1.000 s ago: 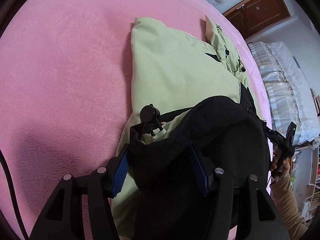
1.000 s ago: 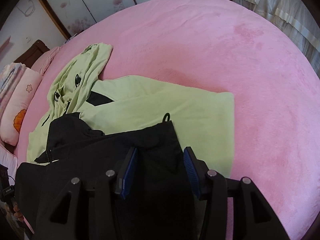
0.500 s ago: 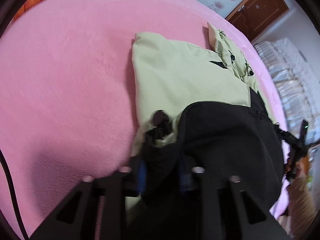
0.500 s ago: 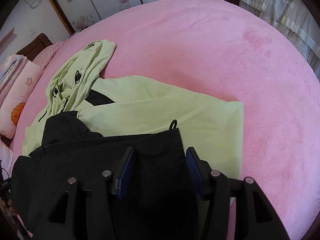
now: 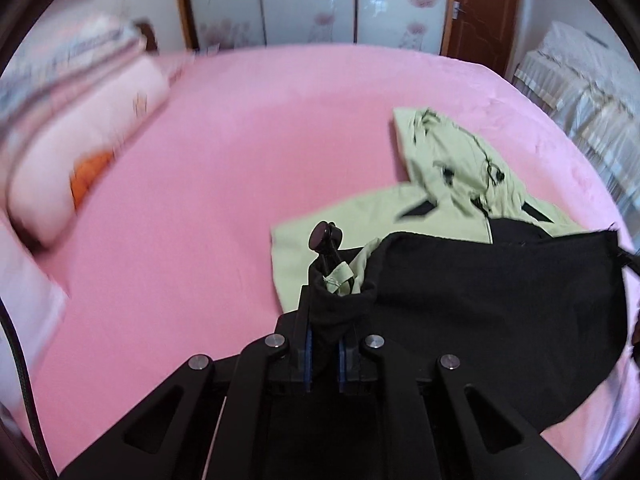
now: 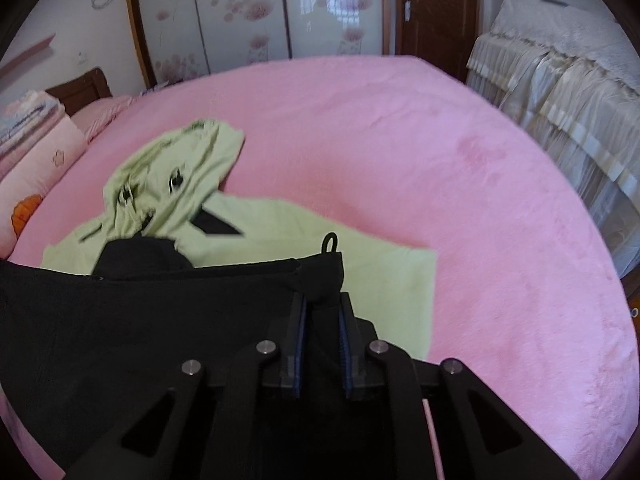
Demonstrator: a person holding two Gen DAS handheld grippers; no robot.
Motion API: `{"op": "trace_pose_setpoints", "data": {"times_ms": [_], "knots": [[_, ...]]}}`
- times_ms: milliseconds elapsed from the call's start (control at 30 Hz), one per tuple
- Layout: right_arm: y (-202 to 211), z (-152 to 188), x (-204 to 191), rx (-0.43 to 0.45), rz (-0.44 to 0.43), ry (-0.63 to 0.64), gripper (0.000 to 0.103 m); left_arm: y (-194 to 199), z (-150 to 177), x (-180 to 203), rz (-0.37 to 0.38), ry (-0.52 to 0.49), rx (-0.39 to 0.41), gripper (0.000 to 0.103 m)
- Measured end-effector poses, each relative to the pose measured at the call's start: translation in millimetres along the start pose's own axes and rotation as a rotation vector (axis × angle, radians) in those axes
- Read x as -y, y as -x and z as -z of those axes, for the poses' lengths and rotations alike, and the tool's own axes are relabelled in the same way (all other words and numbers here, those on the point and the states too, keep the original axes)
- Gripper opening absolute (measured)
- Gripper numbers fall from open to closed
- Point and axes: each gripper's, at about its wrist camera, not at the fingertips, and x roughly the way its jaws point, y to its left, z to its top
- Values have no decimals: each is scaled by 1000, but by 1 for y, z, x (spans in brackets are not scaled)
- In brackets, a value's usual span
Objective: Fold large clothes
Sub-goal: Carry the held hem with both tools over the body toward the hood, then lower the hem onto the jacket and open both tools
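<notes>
A light green and black jacket [image 5: 452,200] lies spread on the pink bed [image 5: 200,208], hood toward the far side. Its black lower part [image 5: 480,304] is raised off the bed and stretched between the two grippers. My left gripper [image 5: 325,320] is shut on one bunched corner of the black hem, where a black cord toggle [image 5: 325,236] sticks up. In the right wrist view the jacket [image 6: 280,236] shows again. My right gripper [image 6: 322,308] has its jaws closing, and their pads press the other black hem corner below a small loop [image 6: 330,242].
Pink pillows and folded bedding [image 5: 80,148] lie at the bed's left end. Flowered sliding wardrobe doors [image 5: 312,4] and a brown door [image 5: 476,4] stand behind. A second bed with a white frilled cover [image 6: 560,112] is on the right. Bare pink bed [image 6: 460,168] lies beyond the jacket.
Both grippers went from open around the black hem to closed on it. Both rose and tilted up, lifting the black part; the room's far wall has come into view.
</notes>
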Motion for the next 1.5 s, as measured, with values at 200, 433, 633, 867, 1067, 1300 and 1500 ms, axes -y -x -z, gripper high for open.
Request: {"op": "trace_pose_setpoints", "data": {"times_ms": [200,433,633,867,1067,1300,1500], "knots": [[20,-37,4,129,53,-51,13,-17,-54,16,-96,-21,64,7],[-29,-58,3,101,135,-82,13,-104,-84,42,-198,-34,5,7],[-82,-46,1,10,197,-85,14,-179,-76,54,-249,-24,-64,8],[-117,-26,6,-74,216,-105,18,-215,-52,62,-292,-35,-59,18],[-117,-28,6,-119,254,-111,38,-212,-48,38,-291,89,-75,61],[-68,-36,-12,-51,193,-114,40,-163,-36,34,-229,61,-56,61],[-46,-42,-80,-26,58,-34,40,-108,-34,77,-57,47,-5,71]]}}
